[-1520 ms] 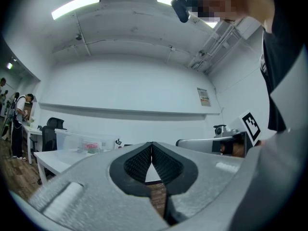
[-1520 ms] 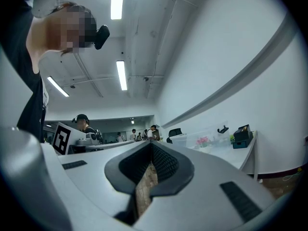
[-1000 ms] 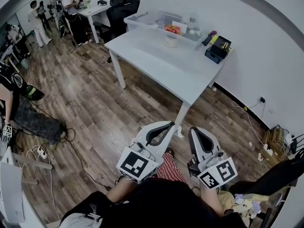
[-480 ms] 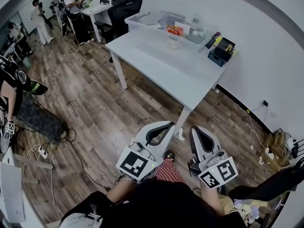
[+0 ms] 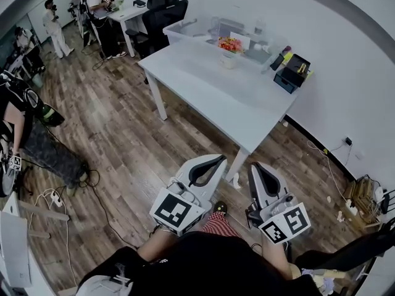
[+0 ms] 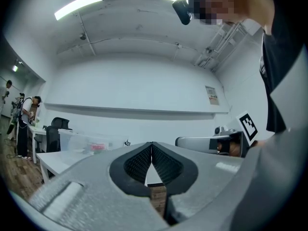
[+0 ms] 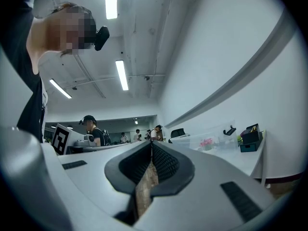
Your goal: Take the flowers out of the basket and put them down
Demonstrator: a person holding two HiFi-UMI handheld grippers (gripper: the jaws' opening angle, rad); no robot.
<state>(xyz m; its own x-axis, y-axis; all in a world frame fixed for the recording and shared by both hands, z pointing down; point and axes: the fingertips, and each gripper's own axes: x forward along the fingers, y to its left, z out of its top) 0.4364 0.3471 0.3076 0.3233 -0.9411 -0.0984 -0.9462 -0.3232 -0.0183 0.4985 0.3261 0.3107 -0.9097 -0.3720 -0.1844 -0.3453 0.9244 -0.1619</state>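
Note:
A bunch of red and orange flowers [image 5: 230, 44] stands in a small pale basket [image 5: 228, 58] at the far side of the white table [image 5: 216, 91]. Both grippers are held low in front of me, short of the table's near corner and far from the flowers. The left gripper [image 5: 222, 160] is shut with nothing in it, its ribbed pads meeting at the tip [image 6: 152, 146]. The right gripper [image 5: 252, 166] is shut and empty too [image 7: 152, 144]. The flowers [image 7: 207, 142] show small and distant in the right gripper view, and as a faint pink spot [image 6: 97, 147] in the left gripper view.
A clear plastic bin [image 5: 200, 26] sits behind the basket, a black box [image 5: 292, 73] at the table's right end. A table leg [image 5: 237, 163] stands just ahead of the grippers. Black office chairs [image 5: 162, 12] and several people are at the far left; cables [image 5: 92, 184] lie on the wood floor.
Both grippers and my head have moved forward toward the table, which now sits slightly lower and nearer in the head view. Both grippers stay shut.

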